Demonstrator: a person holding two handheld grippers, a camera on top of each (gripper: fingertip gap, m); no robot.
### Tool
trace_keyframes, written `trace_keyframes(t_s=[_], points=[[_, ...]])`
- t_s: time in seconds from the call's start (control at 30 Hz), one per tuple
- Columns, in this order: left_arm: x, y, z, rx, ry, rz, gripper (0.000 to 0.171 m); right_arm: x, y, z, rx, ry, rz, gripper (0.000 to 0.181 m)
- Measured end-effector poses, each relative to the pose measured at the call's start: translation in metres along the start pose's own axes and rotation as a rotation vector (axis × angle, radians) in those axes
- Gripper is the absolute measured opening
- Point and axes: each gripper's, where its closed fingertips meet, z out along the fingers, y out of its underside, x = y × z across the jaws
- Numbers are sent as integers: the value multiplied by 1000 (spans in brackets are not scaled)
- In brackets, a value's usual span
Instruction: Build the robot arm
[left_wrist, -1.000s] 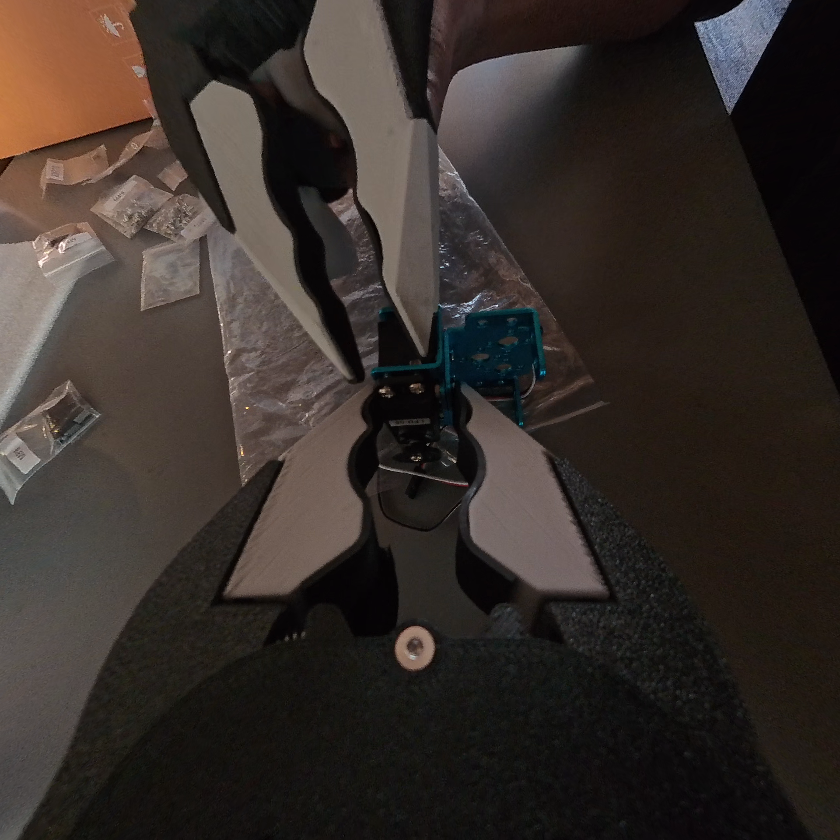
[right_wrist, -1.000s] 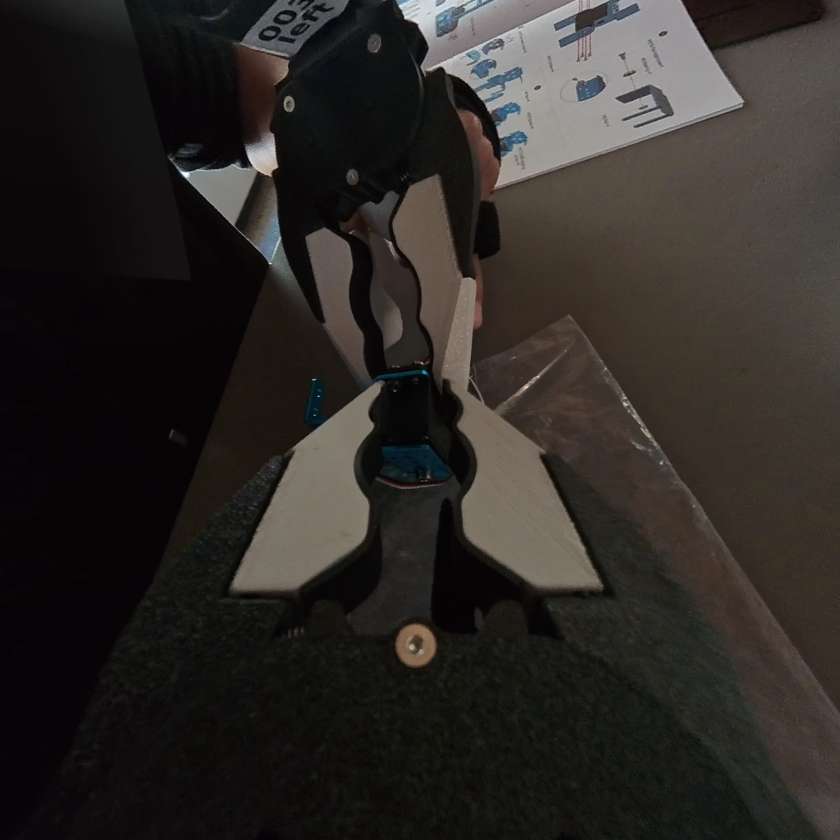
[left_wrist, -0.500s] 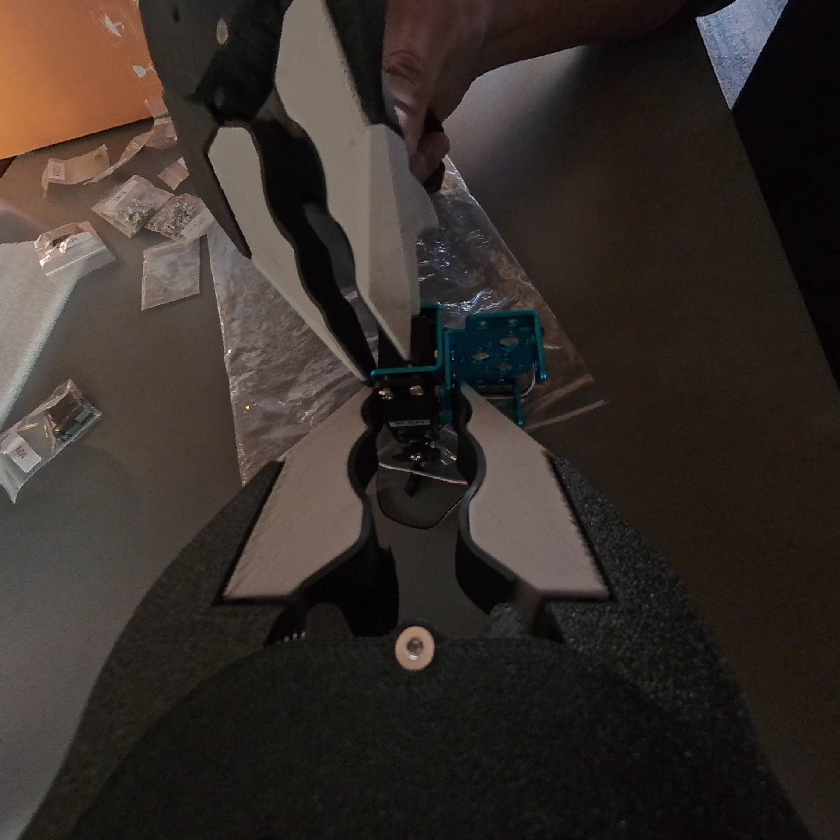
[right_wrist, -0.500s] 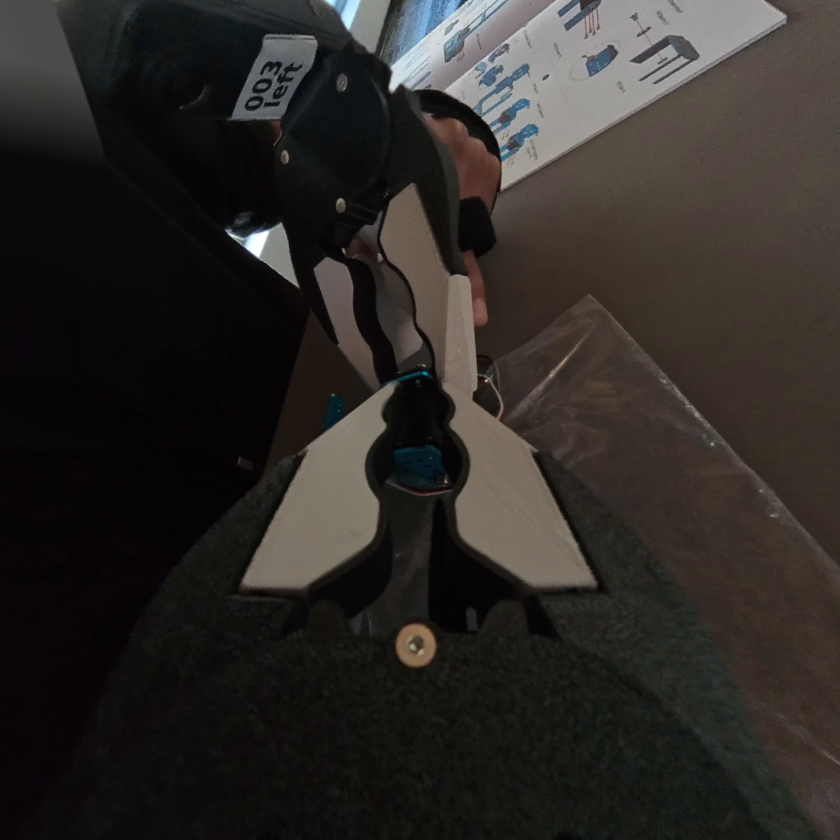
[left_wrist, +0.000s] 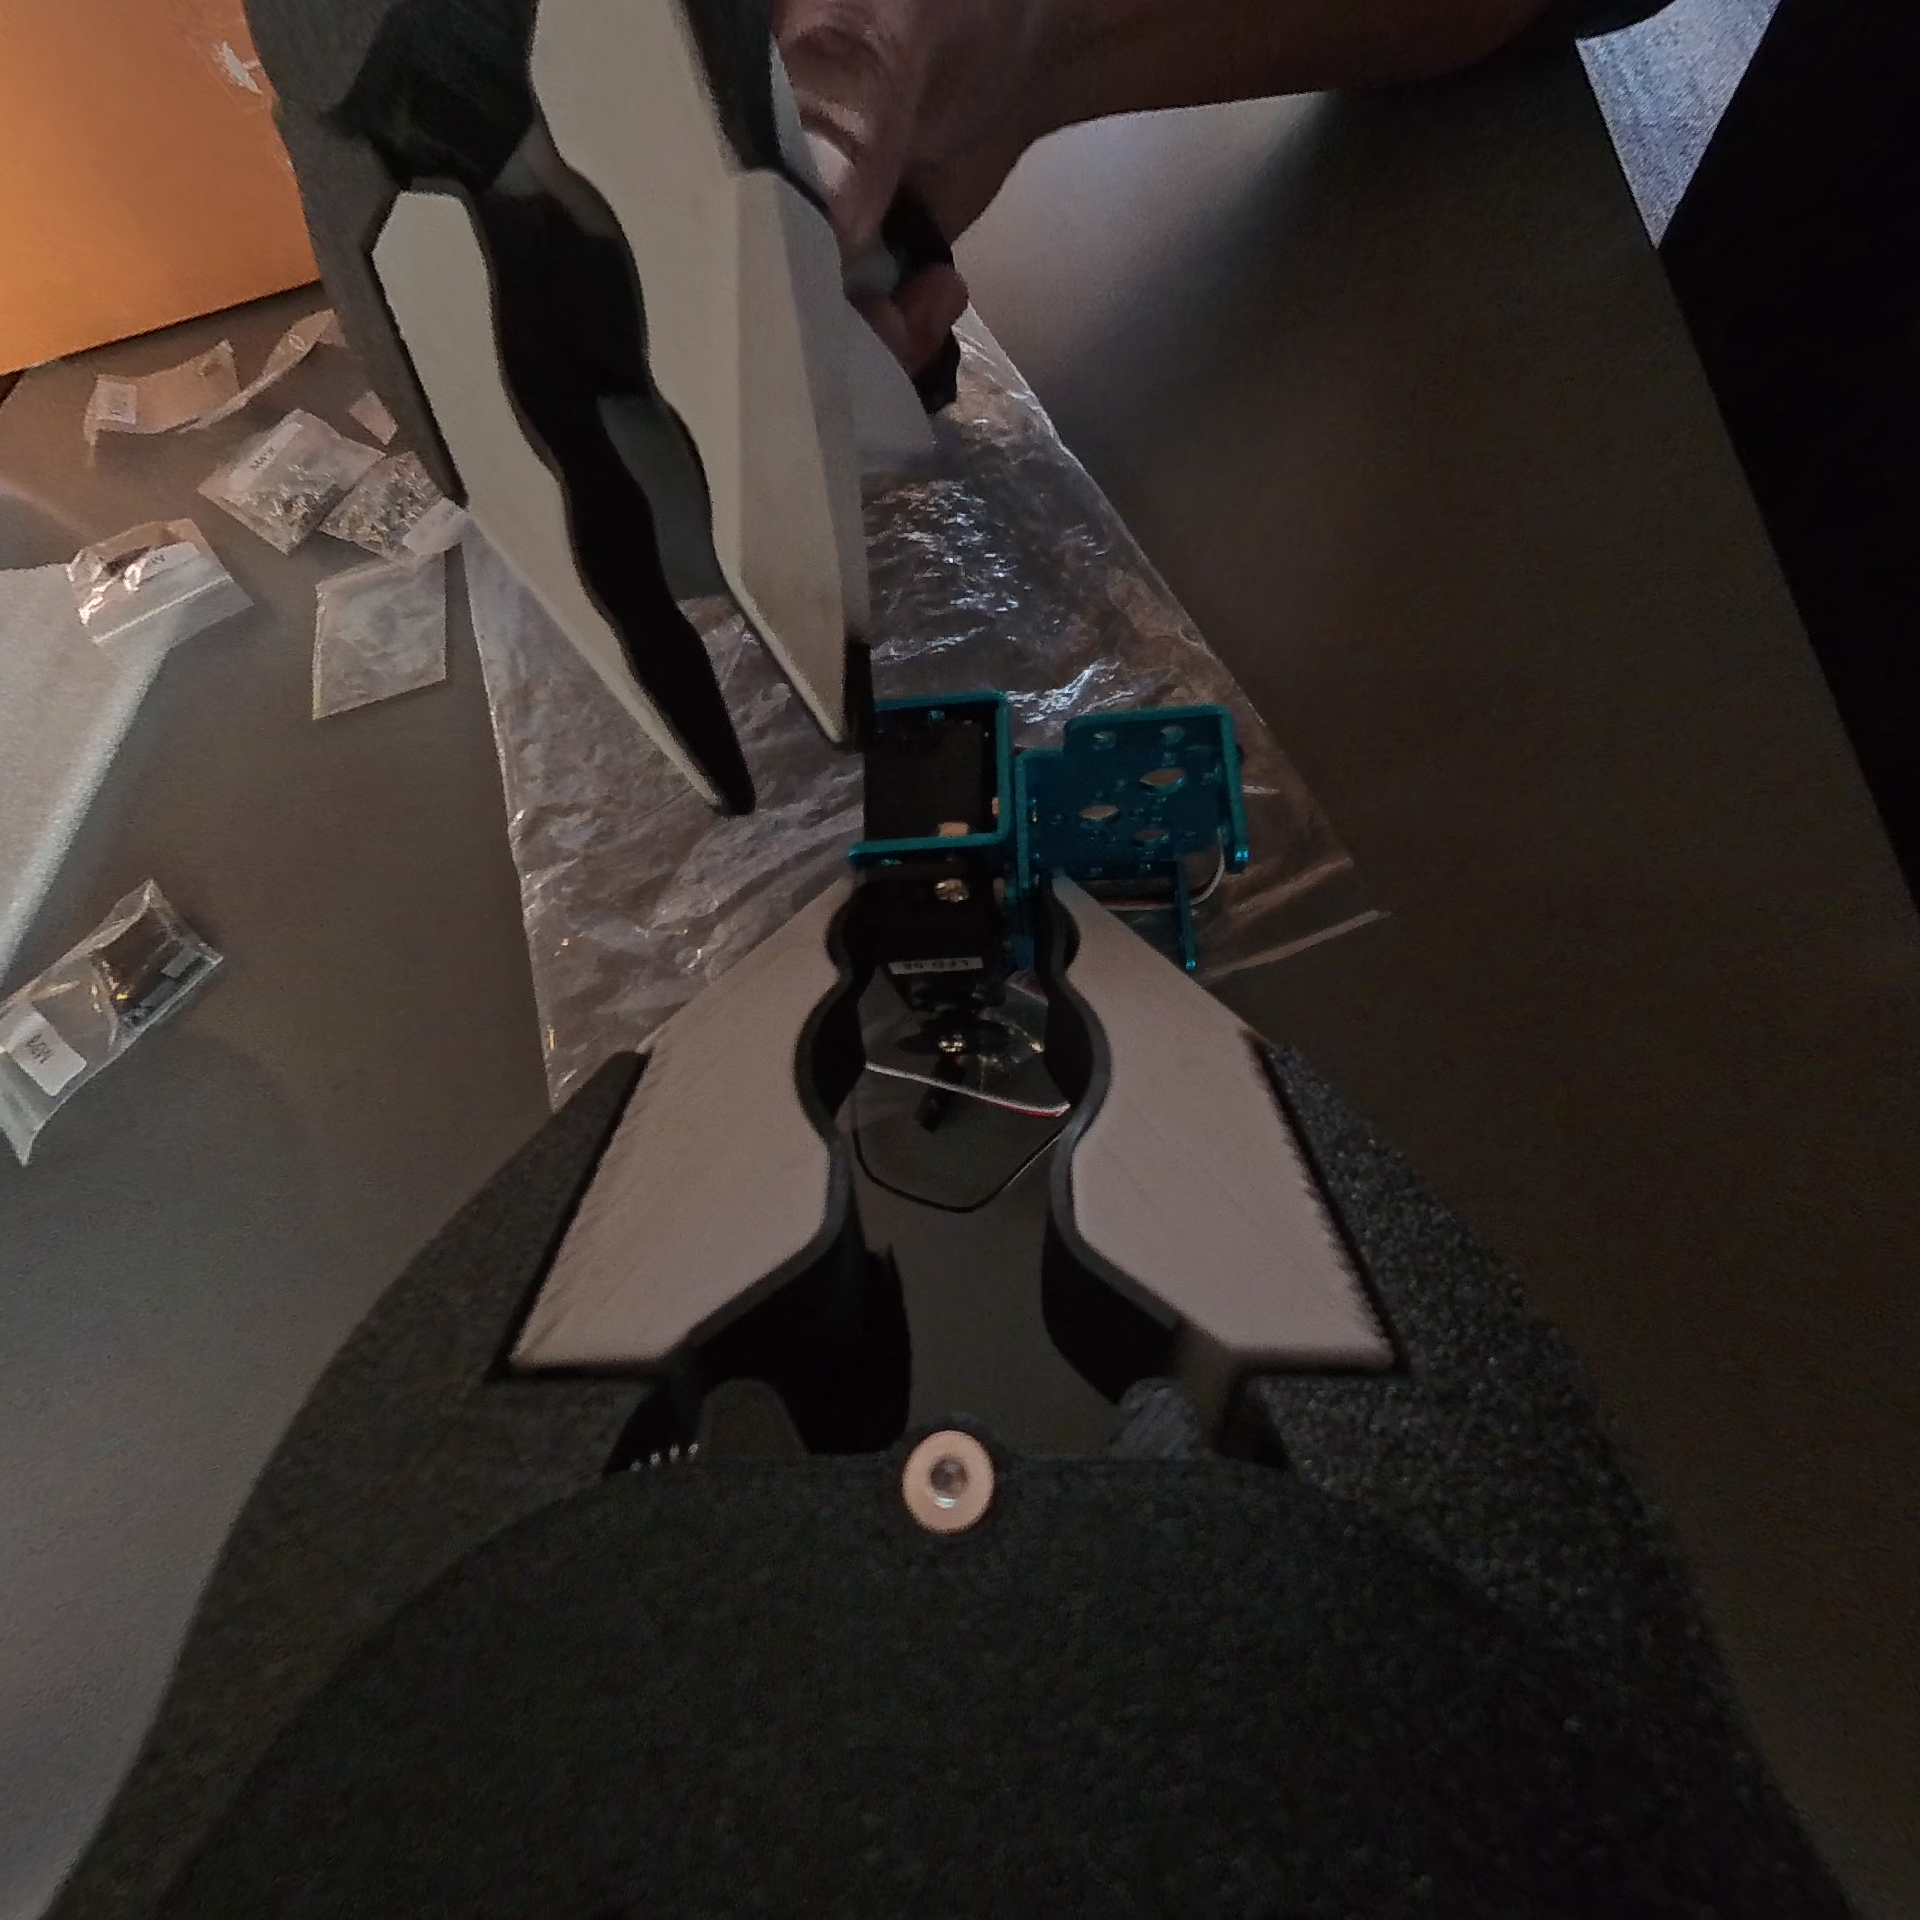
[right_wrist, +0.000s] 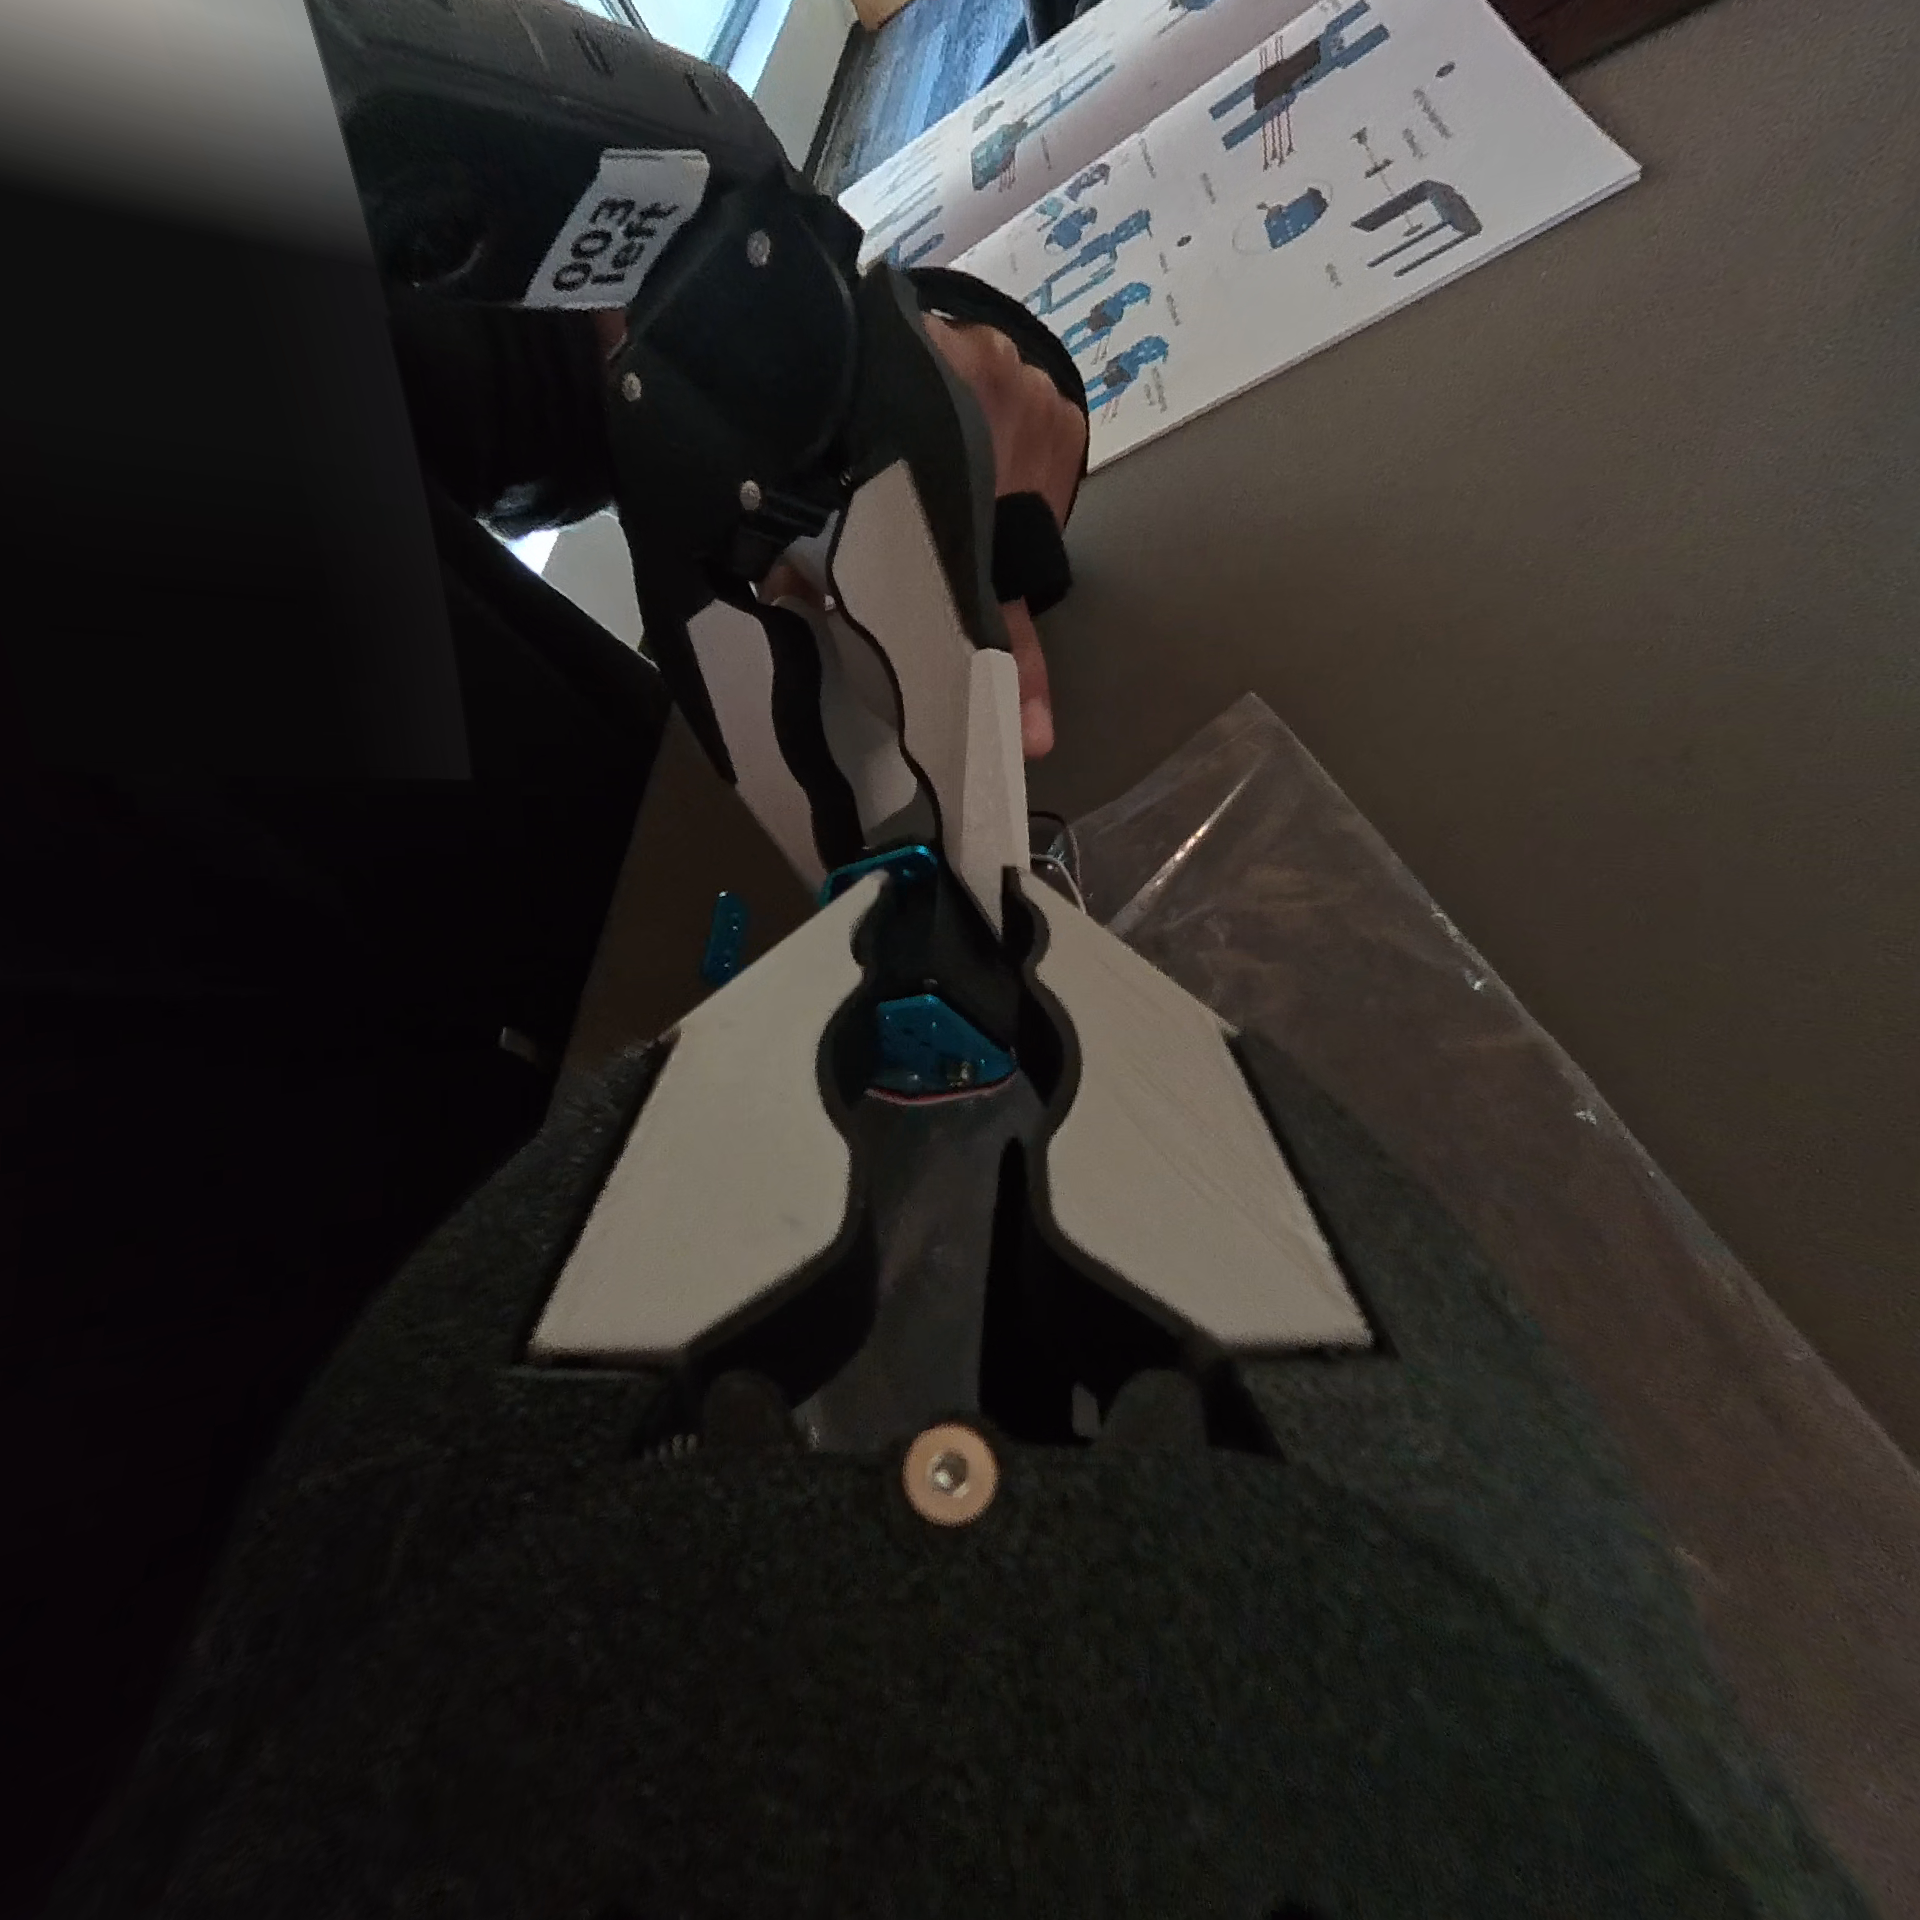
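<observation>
The left gripper (left_wrist: 956, 914) had its jaws clamped on a black servo (left_wrist: 930, 790) in a teal bracket (left_wrist: 1132, 790) over a clear plastic sheet (left_wrist: 987, 582) on the dark table (left_wrist: 1455, 623), while the right gripper (left_wrist: 781, 769), jaws slightly apart and empty, hovered at the bracket's far-left corner.

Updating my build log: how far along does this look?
Done: a black servo sits inside a blue bracket, with a perforated blue bracket beside it. In hand: the left hand-held gripper clamps the servo, and the right hand-held gripper hangs open alongside. Left: probably plenty, since several small parts bags lie on the table.
</observation>
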Motion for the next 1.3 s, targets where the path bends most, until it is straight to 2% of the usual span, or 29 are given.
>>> trace_keyframes(t_s=[0.13, 0.27, 0.43, 0.57, 0.6, 0.63, 0.73, 0.83, 0.93, 1.0, 1.17, 1.3], points=[[0, 0, 0, -3, -3, -11, 30, -1, 2, -4, -31, 26, -36, 18], [0, -2, -1, -1, -6, 8, 29, -11, 7, -4, -89, 18, -67, 34], [-10, -16, -4, 39, -49, -27, 27, -17, 11, -4, -109, 35, -114, 40], [-16, -25, 3, 17, -91, -1, 28, -13, 11, -13, -140, 134, -212, 38], [-17, -29, 8, 12, -88, -9, 28, -9, 12, -17, -152, 170, -220, 29], [-19, -32, 14, 0, -83, -19, 29, -6, 14, -22, -166, 187, -226, 28], [-19, -43, 33, -18, -59, -12, 29, -5, 27, -40, -222, 183, -214, 28], [-17, -52, 44, 14, -20, -22, 29, -9, 32, -53, -152, 134, -229, 27], [-10, -45, 54, 12, 8, 13, 29, -16, 40, -54, -100, -73, -39, 35], [-6, -41, 53, 19, 27, -6, 29, -14, 41, -51, -65, -144, 19, 28], [-8, -32, 47, -4, 6, -22, 30, -9, 36, -41, -31, -126, 24, 25], [-8, -30, 46, -14, -5, -23, 31, -2, 31, -35, -43, -13, -40, 28]])
